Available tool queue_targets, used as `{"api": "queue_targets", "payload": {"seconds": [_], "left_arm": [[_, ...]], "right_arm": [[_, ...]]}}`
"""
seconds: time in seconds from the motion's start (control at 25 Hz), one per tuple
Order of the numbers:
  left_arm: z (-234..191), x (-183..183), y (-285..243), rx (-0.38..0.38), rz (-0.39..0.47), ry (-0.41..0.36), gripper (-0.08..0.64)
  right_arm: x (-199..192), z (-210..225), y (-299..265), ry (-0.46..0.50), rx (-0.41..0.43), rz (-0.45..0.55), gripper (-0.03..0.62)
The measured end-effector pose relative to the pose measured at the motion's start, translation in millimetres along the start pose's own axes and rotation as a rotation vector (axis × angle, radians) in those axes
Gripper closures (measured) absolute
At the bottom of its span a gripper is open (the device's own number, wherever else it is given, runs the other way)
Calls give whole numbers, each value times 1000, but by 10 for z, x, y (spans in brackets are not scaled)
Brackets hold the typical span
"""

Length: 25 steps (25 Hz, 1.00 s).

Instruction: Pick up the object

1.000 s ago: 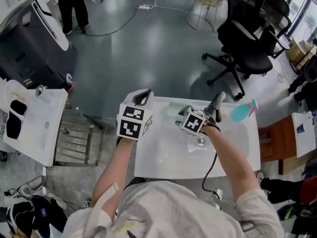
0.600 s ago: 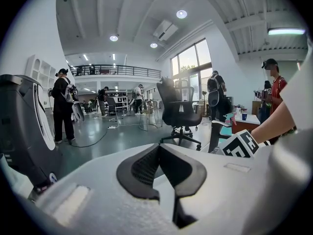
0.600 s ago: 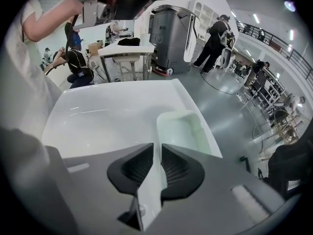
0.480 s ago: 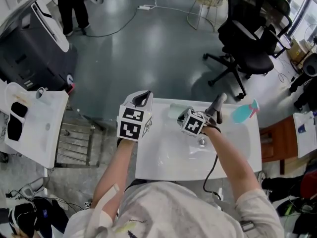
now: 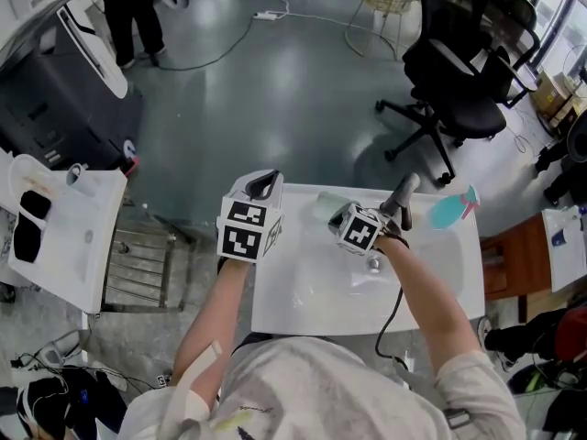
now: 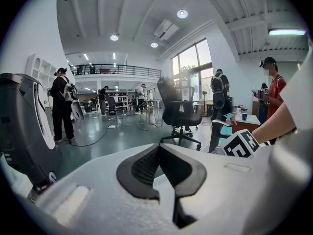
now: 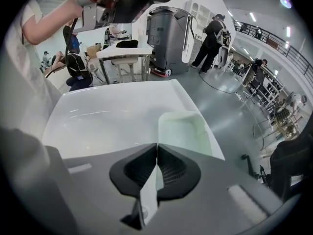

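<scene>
Right claw (image 7: pixel 157 145) has just been closing and now grasps the near edge of the pale green object (image 7: pixel 188 131) directly ahead. Left claw (image 6: pixel 159 148): clenched, empty.

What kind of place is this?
Probably a big workshop or lab hall. The floor is shiny grey concrete, a black office chair on wheels stands on it, and an upstairs balcony with railings runs above people standing about.
</scene>
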State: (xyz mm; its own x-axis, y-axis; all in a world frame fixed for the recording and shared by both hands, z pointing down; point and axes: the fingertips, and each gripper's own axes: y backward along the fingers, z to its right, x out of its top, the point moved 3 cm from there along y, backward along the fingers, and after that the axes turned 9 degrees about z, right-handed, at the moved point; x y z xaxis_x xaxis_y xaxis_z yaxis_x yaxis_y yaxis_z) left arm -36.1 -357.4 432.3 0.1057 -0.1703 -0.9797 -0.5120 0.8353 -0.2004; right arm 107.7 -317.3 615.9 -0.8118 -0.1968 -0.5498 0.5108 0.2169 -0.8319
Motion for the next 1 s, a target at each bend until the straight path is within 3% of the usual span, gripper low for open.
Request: {"api": "queue_targets", "payload": {"seconds": [0.6,1.0], "left_arm": [[77,134,-33,-29,32,-13,558],[120,250,-33,-55,59,-21,558]], "right_arm": [[270,161,403,-40,-125,103,581],[610,328,796,-120,-245,271,581]]}}
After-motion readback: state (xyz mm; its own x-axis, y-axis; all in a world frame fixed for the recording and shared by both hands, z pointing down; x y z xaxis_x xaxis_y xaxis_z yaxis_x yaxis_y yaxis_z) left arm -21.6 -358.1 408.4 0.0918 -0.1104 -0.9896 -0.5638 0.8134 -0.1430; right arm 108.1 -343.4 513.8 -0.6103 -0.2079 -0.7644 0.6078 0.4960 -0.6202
